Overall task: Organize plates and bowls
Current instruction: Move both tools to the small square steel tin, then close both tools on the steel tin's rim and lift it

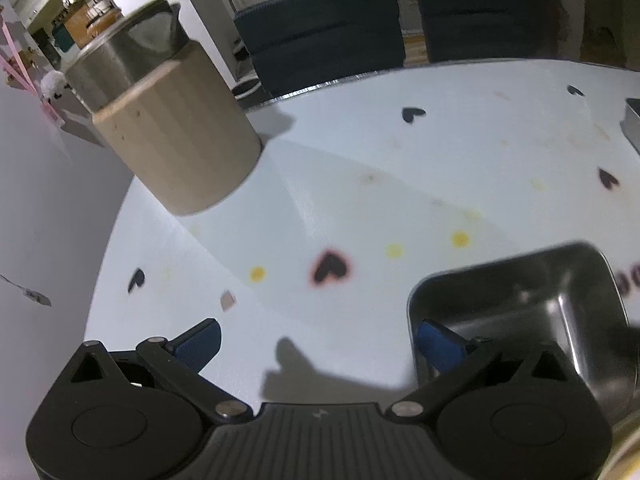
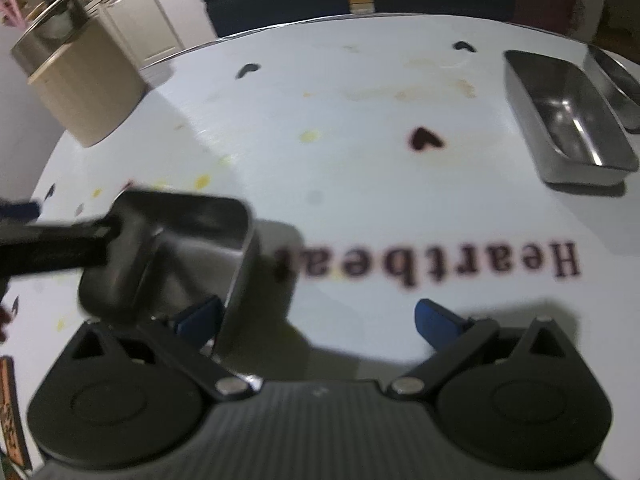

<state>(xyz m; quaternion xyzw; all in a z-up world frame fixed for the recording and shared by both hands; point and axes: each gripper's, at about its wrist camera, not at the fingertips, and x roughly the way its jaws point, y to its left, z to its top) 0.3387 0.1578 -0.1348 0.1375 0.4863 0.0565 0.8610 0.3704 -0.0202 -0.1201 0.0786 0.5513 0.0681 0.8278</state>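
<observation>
both grippers gape wide, holding nothing. a steel tray (image 2: 168, 248) sits tilted between them: left gripper (image 1: 318, 344) has one finger inside it, right gripper (image 2: 318, 320) straddles its wall. two more trays (image 2: 568, 120) wait far right, unstacked on the worktop (image 2: 360, 184); most sorting remains.

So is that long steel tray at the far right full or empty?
Empty: the steel tray shows only its bare, shiny bottom, sitting upright on the white table.

A shiny rectangular steel tray (image 2: 172, 248) sits tilted near the table's front left edge. A second steel rectangular tray (image 2: 568, 120) lies flat, empty, near the right edge.
</observation>
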